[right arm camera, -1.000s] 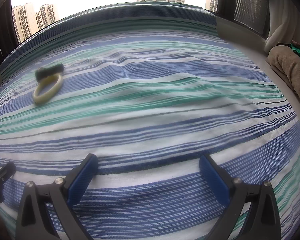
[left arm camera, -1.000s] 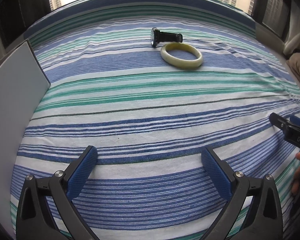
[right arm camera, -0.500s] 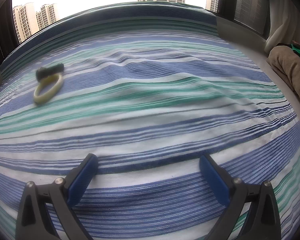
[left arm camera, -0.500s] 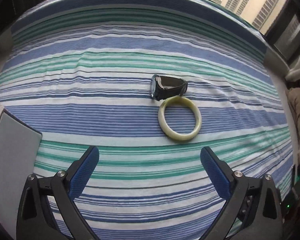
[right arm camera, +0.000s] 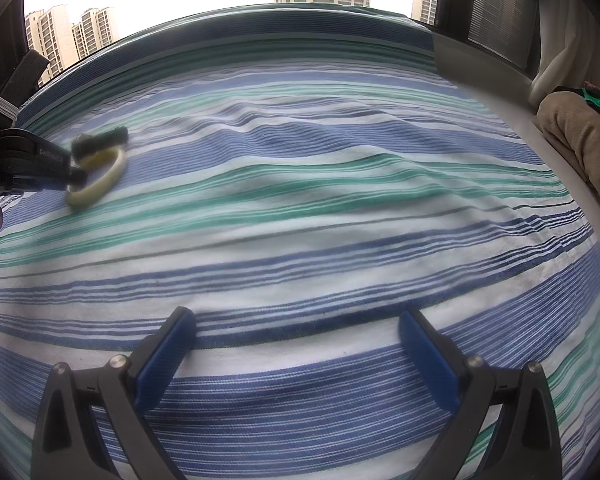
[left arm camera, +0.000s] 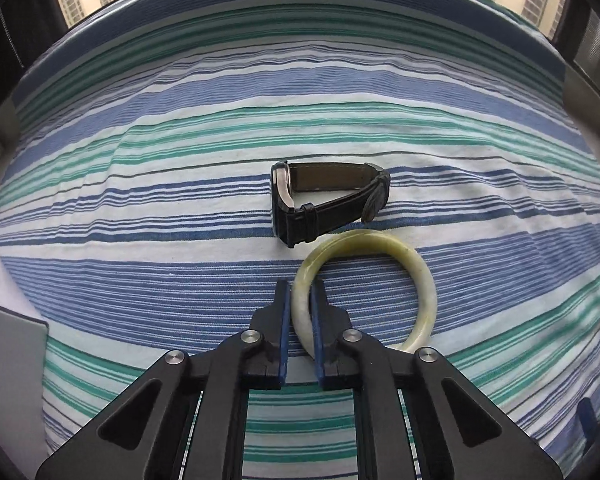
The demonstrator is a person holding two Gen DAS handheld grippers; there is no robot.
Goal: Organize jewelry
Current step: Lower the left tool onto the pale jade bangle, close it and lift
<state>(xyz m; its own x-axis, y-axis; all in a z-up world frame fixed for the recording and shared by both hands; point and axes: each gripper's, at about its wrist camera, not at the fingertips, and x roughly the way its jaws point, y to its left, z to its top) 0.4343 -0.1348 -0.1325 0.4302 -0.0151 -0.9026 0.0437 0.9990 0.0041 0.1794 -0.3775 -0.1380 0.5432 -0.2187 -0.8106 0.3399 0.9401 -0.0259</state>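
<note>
A pale yellow-green bangle [left arm camera: 420, 276] lies on the striped sheet [left arm camera: 180, 272]. My left gripper [left arm camera: 301, 290] is shut on the bangle's left rim, one finger inside the ring and one outside. A black watch [left arm camera: 324, 204] with a leather strap lies on its side just beyond the bangle, touching it. In the right wrist view the left gripper [right arm camera: 74, 176], the bangle [right arm camera: 100, 186] and the watch [right arm camera: 102, 138] show blurred at far left. My right gripper [right arm camera: 296, 340] is open and empty, low over the sheet's near part.
A grey flat panel [left arm camera: 8, 360] sits at the left edge of the bed. A beige folded cloth [right arm camera: 580, 140] lies at the far right by the window ledge. A window with tower blocks lies beyond the bed's far edge.
My left gripper moved forward and down to the bangle and closed on its left rim. It has come into the right wrist view at far left. The right gripper stayed still and open.
</note>
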